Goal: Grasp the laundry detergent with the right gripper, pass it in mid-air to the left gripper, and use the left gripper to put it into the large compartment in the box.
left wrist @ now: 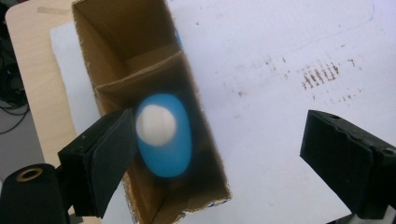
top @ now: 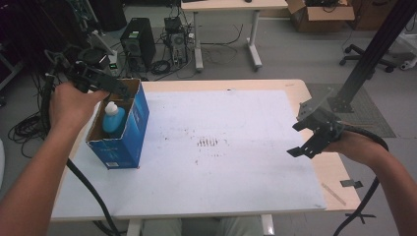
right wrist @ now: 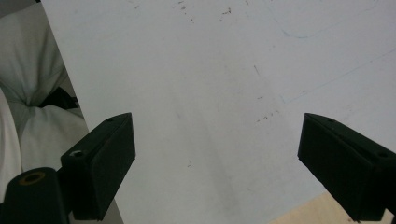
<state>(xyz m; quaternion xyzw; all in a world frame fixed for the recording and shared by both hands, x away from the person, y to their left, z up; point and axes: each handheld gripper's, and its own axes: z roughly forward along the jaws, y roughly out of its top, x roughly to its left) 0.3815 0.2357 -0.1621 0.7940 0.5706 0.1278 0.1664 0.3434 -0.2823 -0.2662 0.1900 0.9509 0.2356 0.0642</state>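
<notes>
The left hand-held gripper (left wrist: 212,154) hangs released above the box (left wrist: 208,154), jaws spread, nothing between them. Right beneath it the bottle (left wrist: 163,135) stands inside that box on the desk (top: 221,147). Well apart, the right hand-held gripper (top: 302,137) hovers released too.

My two hand-held tools: matte black, two-jaw, cable-fed.

My left tool (top: 112,87) and my right tool (top: 303,139) are black throughout, each with two blocky, wedge-shaped jaws. In both gripper views the jaw tops carry small round screw holes, and a brass-ringed bore sits in the black body at lower left. A thick black cable (top: 88,189) trails from my left tool; another runs from my right tool past my wrist. My right tool bears a grey three-cornered plate (top: 314,104) on top. My forearms are unsleeved; I wear light trousers.
</notes>
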